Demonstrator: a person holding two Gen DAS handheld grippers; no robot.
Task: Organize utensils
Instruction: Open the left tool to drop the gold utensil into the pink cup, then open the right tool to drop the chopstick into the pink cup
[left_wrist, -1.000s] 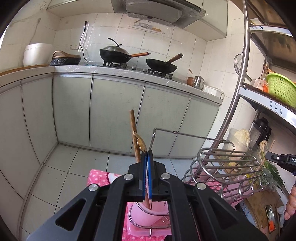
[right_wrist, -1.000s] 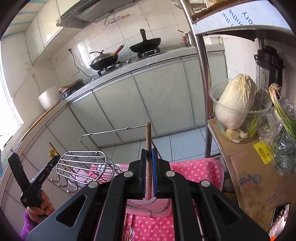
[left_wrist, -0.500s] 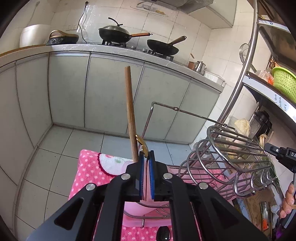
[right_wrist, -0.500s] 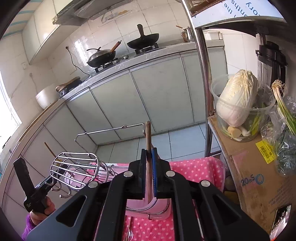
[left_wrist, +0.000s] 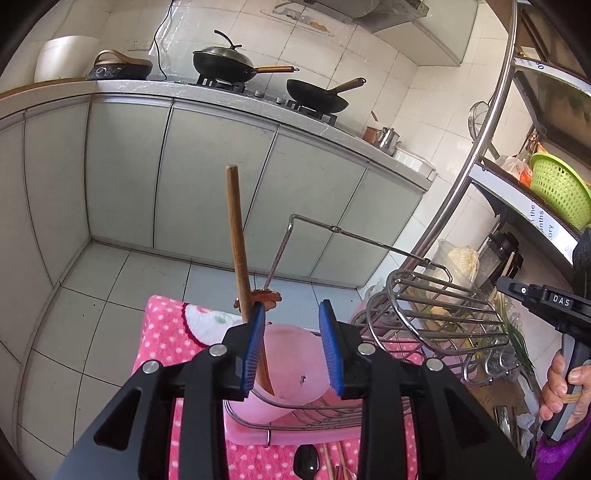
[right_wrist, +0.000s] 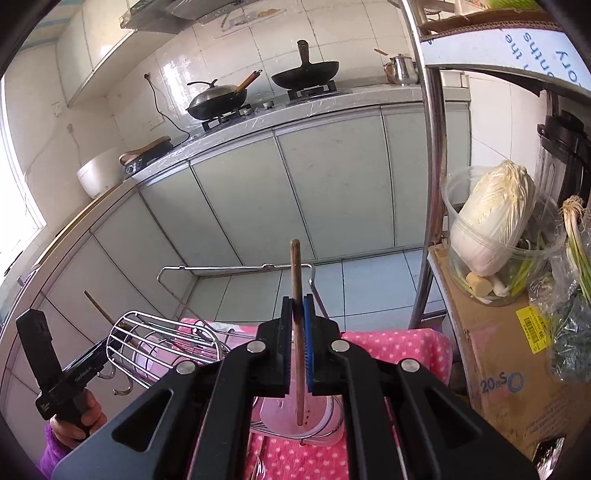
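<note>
A wooden-handled utensil (left_wrist: 240, 251) stands upright in the pink cup (left_wrist: 295, 354) of the wire rack (left_wrist: 436, 314). The left tool (left_wrist: 291, 343) has just been opening and no longer grips it. The right tool (right_wrist: 297, 339) is clamped on a wooden stick (right_wrist: 297, 295) above its own pink cup (right_wrist: 314, 413). Next, probably: lower that stick and let go.

Ahead of me a run of pale grey-green cabinet doors (left_wrist: 207, 177) stands under a light stone counter (right_wrist: 295, 107), and the wall (left_wrist: 373, 59) above it is white glossy tile. The floor (left_wrist: 110, 295) is pale square tile with dark grout. To my right a steel shelving unit (left_wrist: 480, 147) rises on a shiny pole, and from my other view bright daylight comes through a window (right_wrist: 14, 192) at the far left.
</note>
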